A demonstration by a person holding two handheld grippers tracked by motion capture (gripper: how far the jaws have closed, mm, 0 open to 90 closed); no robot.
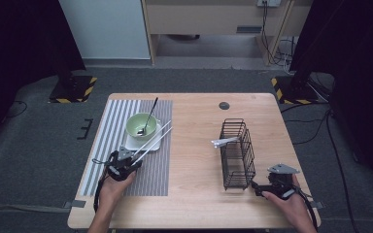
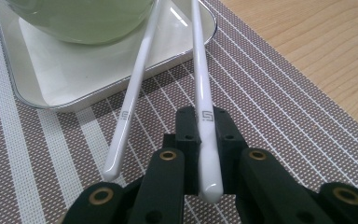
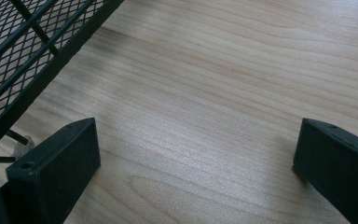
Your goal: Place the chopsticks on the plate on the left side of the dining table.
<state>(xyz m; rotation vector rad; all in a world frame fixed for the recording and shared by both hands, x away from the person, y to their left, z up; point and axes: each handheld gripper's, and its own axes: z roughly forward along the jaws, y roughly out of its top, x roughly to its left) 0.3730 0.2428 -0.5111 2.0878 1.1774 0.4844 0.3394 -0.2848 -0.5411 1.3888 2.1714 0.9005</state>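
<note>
My left gripper [image 2: 205, 154] has its jaws closed on the thick end of one white chopstick [image 2: 200, 84], which runs up and away from me with its thin end resting on the rim of the white square plate [image 2: 51, 88]. Its twin, the second chopstick [image 2: 133, 93], lies free just to the left on the striped placemat [image 2: 270, 107], leaning on the same plate beside the pale green bowl [image 2: 84, 21]. In the high view that bowl holds a dark spoon [image 1: 149, 118], and the plate sits on the mat at the table's left side. I judge that I am in the pick-up step: the grip is made, the lift is not. The next move calls for raising the stick cleanly without dragging its twin or nudging the plate, then carrying it across to the black wire basket [image 1: 237, 153], where a white utensil [image 1: 225, 141] already pokes out. The stick looks glossy and slick, with a small square logo near the butt, so I expect it could pivot between the pads. My right gripper [image 3: 196, 154] rests with jaws spread wide over bare wood just beside the basket.
</note>
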